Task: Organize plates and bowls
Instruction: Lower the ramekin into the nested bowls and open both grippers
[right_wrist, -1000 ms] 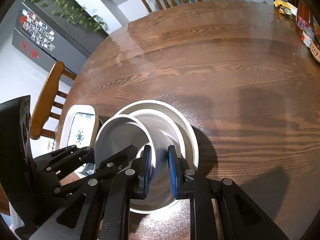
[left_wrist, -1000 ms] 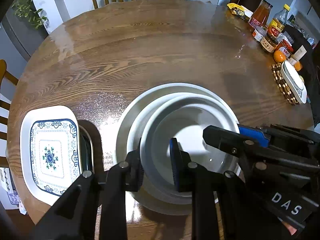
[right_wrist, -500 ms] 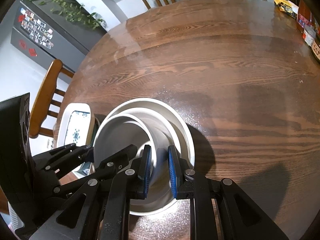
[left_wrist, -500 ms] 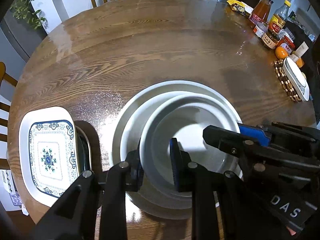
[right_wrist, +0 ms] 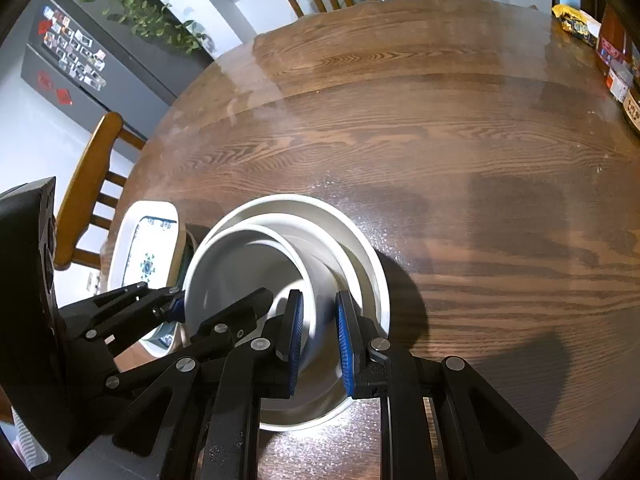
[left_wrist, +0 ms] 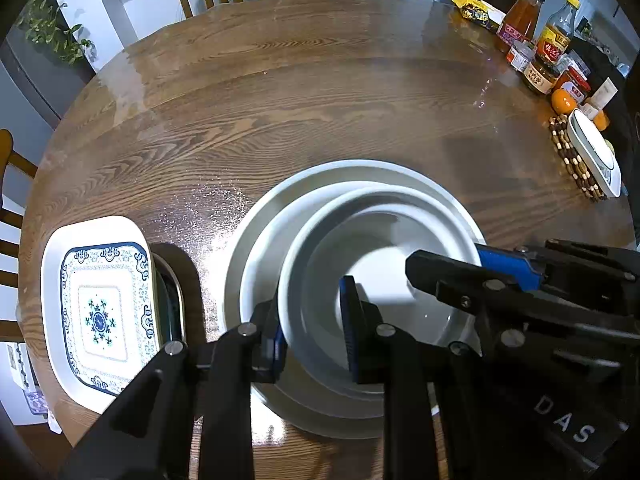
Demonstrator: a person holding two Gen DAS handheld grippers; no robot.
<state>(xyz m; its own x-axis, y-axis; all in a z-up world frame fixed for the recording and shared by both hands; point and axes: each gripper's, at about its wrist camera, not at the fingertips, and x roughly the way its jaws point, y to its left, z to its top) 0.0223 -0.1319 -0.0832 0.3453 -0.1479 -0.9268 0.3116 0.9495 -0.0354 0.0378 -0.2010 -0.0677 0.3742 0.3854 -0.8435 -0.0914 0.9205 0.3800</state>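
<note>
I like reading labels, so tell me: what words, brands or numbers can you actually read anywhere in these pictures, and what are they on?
"DAS": white letters on the black body of the right gripper, seen in the left wrist view.
Bottles and jars at the table edge: red and yellow labels with characters, too small to read.
Yellow packet: print blurred.
Fridge: magnets and red signs, unreadable.
Patterned plate: ornament only, no text.

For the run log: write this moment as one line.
left gripper: shut on white bowl rim | right gripper: shut on opposite rim | bowl over larger white bowl
</note>
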